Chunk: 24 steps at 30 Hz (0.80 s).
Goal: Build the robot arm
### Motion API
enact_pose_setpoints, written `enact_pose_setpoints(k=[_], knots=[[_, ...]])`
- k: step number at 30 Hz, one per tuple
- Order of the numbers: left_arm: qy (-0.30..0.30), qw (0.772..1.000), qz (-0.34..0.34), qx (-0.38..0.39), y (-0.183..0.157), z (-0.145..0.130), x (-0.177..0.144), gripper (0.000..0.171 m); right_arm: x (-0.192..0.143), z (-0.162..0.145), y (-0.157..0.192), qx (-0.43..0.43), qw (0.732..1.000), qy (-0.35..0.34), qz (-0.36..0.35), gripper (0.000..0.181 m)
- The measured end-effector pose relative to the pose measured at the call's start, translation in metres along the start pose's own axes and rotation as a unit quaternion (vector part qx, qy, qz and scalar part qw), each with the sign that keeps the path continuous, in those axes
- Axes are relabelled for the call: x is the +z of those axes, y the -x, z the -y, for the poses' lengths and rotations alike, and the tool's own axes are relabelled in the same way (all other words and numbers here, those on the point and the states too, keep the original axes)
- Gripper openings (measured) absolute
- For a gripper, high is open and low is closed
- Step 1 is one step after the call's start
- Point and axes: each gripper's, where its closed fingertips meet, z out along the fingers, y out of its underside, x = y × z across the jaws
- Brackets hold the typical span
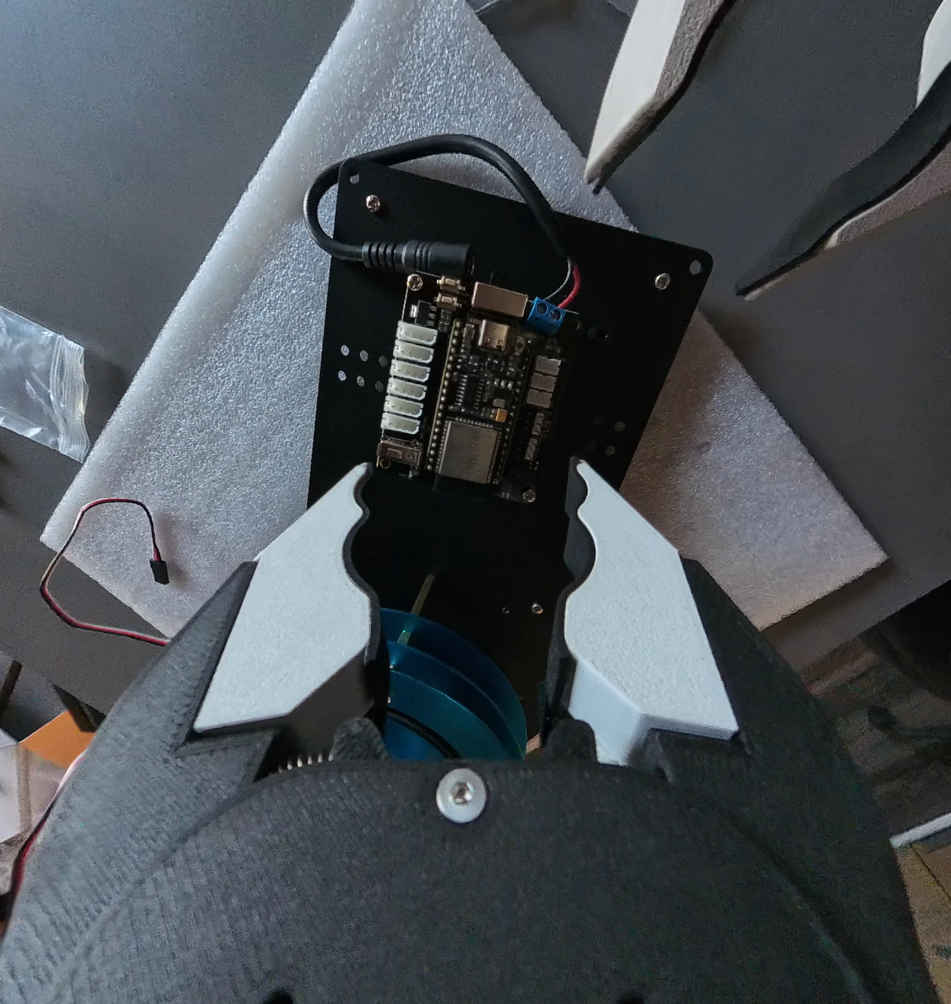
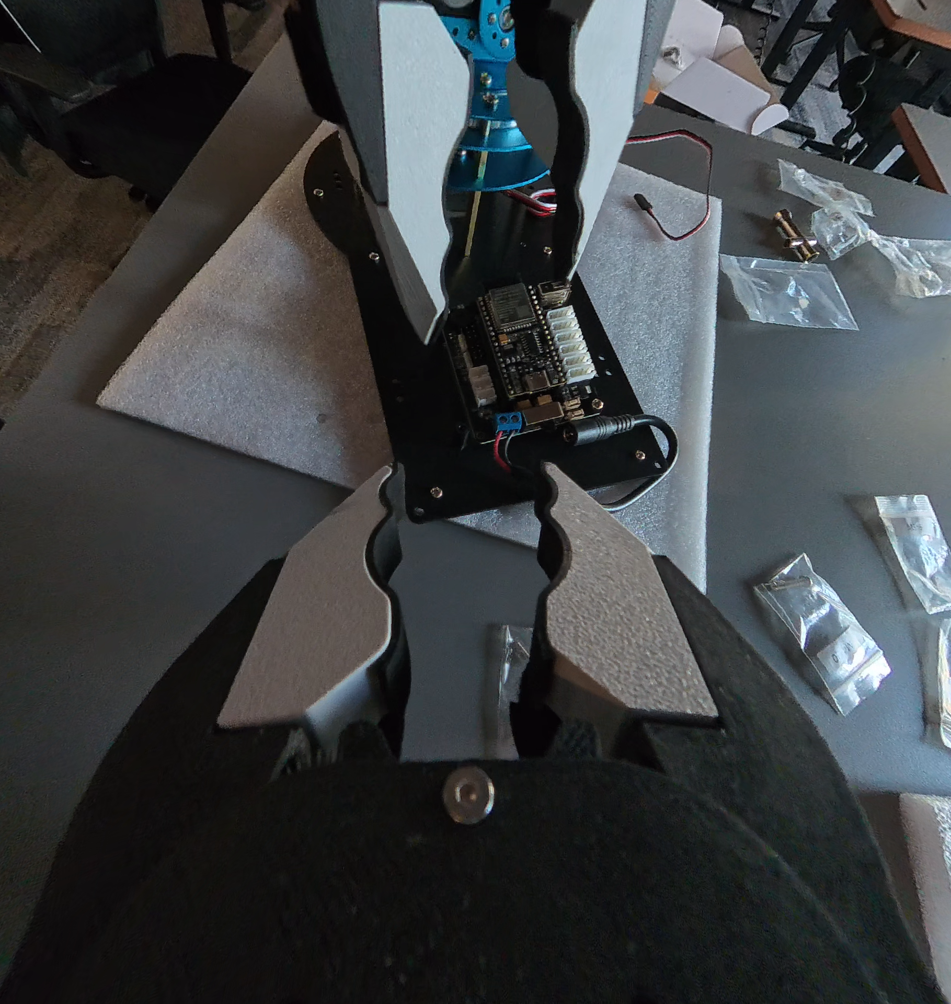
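A black plate (image 1: pixel 625 282) lies on a white foam sheet (image 1: pixel 234 353) and carries a circuit board (image 1: pixel 478 391) with a black barrel plug (image 1: pixel 419 255). My left gripper (image 1: pixel 468 466) is open above the plate, with its fingertips at the board's near edge. A blue metal part (image 1: pixel 451 690) stands between its fingers near their base; I cannot tell if they touch. My right gripper (image 2: pixel 467 466) is open and empty, with its tips over the plate's (image 2: pixel 462 491) near corner. It faces the board (image 2: pixel 522 358), the blue part (image 2: pixel 489 163) and the left gripper (image 2: pixel 500 309). It shows in the left wrist view (image 1: pixel 668 236).
A loose red-and-black wire (image 2: pixel 679 217) with a black connector lies on the foam (image 2: pixel 245 337). Several small clear bags (image 2: pixel 788 293) and a brass standoff (image 2: pixel 793 239) lie on the grey table (image 2: pixel 815 434) to the right. Another bag (image 1: pixel 22 375) lies left of the foam. Left tips to right tips: about 9 centimetres.
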Motion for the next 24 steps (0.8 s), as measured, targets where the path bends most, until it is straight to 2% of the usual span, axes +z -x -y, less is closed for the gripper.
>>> enact_pose_setpoints(k=[13, 24], knots=[[0.018, 1.000, -0.008, 0.008, 0.0006, -0.0009, 0.0039, 0.070, 0.0015, 0.0006, 0.0054, -0.010, 1.000, 0.003, 0.007, 0.047], [0.009, 1.000, -0.002, -0.007, 0.0046, 0.0017, 0.0024, 0.071, 0.0084, -0.0028, 0.0061, 0.012, 1.000, 0.013, 0.002, 0.035]])
